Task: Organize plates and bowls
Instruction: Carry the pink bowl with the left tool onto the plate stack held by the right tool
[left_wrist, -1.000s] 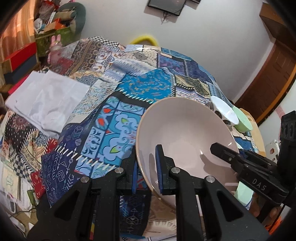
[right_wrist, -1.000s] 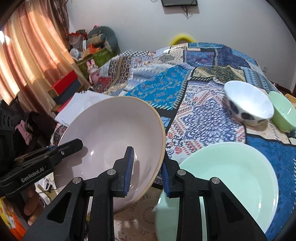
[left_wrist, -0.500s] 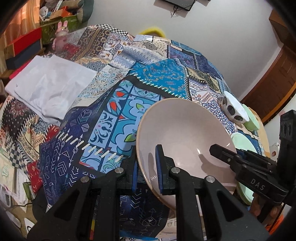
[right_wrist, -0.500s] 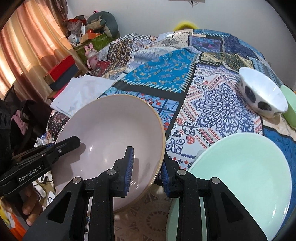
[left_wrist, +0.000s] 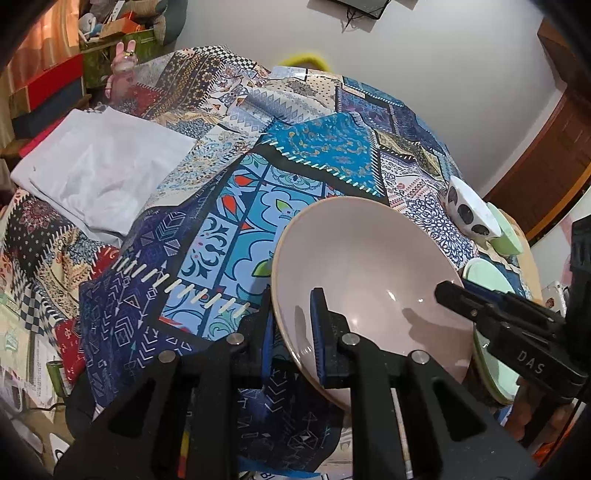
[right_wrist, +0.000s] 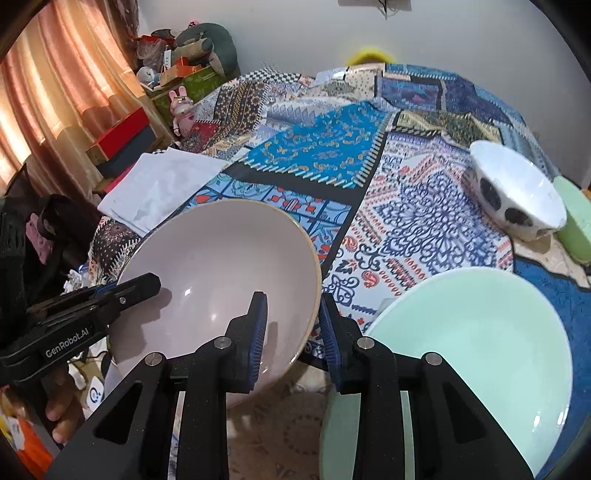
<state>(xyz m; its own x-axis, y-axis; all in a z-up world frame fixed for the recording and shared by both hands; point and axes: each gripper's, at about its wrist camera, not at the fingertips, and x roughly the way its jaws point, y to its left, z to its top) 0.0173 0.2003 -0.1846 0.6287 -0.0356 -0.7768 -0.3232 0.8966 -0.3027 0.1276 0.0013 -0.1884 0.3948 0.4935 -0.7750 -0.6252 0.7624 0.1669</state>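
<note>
White lettering "DAS" reads on the black body of the right gripper, seen from the left wrist. From the right wrist, "GenRobot.AI" is printed in white along the left gripper. Nothing else legible here.

White wall at 12 o'clock; backlit orange curtain at 10 o'clock; wooden door at 2 o'clock.
</note>
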